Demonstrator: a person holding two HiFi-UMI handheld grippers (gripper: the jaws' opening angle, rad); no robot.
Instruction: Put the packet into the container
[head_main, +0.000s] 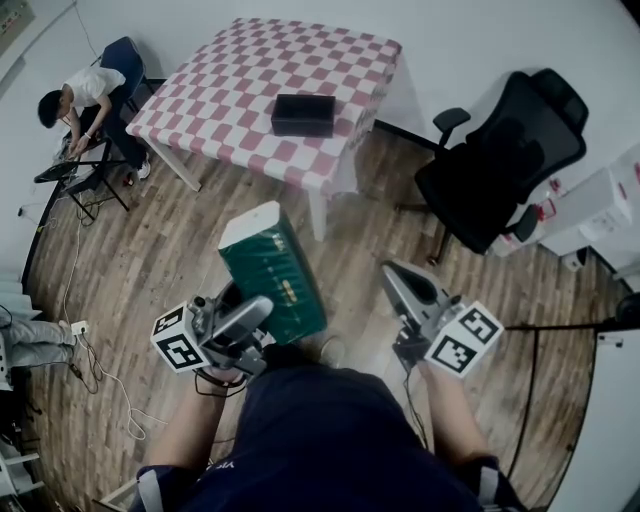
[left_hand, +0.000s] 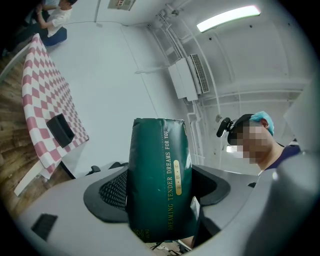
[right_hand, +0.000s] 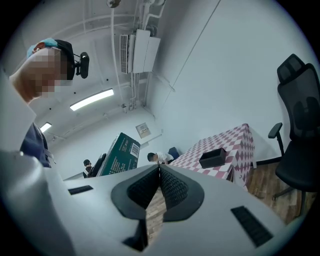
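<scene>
**Packet (head_main: 272, 272) in the left gripper, container on the table**

I see the green packet clamped between the jaws of my left gripper (head_main: 255, 315). The jaws hold its lower end, and the rest of it sticks out over the wooden floor (head_main: 180, 250) toward the table (head_main: 230, 70). My right gripper (right_hand: 159, 172) has its jaws pressed together with nothing between them. It is near the packet but does not touch it. The black container (head_main: 303, 114) stands on the red-and-white checked table, close to the near edge and well apart from the packet. A black office chair (head_main: 505, 160) is to the right of the table.
</scene>
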